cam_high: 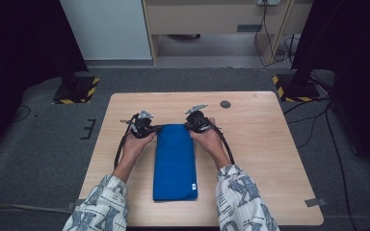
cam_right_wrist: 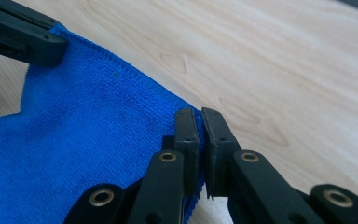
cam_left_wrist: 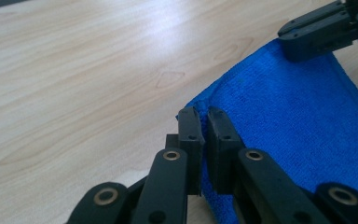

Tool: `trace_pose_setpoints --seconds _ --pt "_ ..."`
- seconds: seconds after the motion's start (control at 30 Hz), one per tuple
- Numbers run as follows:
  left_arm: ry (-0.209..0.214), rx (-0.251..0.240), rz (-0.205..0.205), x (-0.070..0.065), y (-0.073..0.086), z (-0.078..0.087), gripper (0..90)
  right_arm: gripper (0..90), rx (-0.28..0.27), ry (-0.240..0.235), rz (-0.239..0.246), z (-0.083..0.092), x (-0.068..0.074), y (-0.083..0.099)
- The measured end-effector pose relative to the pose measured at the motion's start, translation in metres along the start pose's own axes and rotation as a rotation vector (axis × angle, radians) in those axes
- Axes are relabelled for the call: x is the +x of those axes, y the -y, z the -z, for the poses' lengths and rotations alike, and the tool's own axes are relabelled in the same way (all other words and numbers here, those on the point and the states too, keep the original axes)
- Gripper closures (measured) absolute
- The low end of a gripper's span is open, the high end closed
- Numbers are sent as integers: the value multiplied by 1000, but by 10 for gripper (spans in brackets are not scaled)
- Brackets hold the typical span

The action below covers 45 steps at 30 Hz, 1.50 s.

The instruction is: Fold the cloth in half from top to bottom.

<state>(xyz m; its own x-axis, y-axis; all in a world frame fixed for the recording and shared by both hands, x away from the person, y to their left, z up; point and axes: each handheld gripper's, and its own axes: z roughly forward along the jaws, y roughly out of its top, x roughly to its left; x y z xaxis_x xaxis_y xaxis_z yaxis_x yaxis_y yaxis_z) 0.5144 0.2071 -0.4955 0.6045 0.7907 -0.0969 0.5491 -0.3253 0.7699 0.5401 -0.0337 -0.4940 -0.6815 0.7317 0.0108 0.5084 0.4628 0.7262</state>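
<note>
**Both far corners of the blue cloth pinched**

The blue cloth (cam_high: 175, 161) lies folded into a long strip down the middle of the table, running from the near edge toward the far side. The left gripper (cam_high: 142, 126) has its jaws pressed together on the cloth's far left corner, and the right gripper (cam_high: 196, 121) is clamped the same way on the far right corner; each gripper view shows fabric nipped between the black pads.

The step in hand looks like a lengthwise fold, far end brought toward the near end. To do it well, both corners should rise together and level, stay the same width apart so the edge keeps taut, and land square on the near corners before either grip lets go.

The wooden table (cam_high: 265, 144) is pale and bare, with a small dark disc (cam_high: 225, 104) near its far edge. Grey carpet (cam_high: 43, 144) surrounds it, with black stands on yellow-striped bases (cam_high: 77, 90) beyond.
</note>
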Motion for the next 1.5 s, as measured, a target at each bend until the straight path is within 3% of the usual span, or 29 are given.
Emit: trace_pose_setpoints --seconds 0.07,0.2,0.43,0.73,0.8,0.93,1.07,1.17,1.5 --pt "0 -10 4 -1 -5 1 854 860 -12 -3 3 4 -2 -2" --pt "-5 -23 -27 -7 -17 4 854 860 -28 -3 18 11 -6 -2" --pt "-22 -25 -71 -16 -35 8 855 862 -82 -18 -4 25 -16 0" --pt "-5 -43 -81 -15 -36 19 853 861 -123 -27 0 36 -12 -3" --pt "-15 -32 -100 -16 -36 21 852 861 -128 -32 2 37 -11 -3" --pt "-5 -31 -98 -18 -36 25 852 861 -134 -45 -12 40 -9 1" --pt "-14 -22 -138 -25 -36 29 855 861 -143 -50 -9 46 -4 5" --pt "-5 -29 -142 -26 -36 34 855 860 -149 -68 -16 50 -3 8" --pt "16 -52 -157 -31 -31 43 852 860 -169 -101 13 66 7 15"
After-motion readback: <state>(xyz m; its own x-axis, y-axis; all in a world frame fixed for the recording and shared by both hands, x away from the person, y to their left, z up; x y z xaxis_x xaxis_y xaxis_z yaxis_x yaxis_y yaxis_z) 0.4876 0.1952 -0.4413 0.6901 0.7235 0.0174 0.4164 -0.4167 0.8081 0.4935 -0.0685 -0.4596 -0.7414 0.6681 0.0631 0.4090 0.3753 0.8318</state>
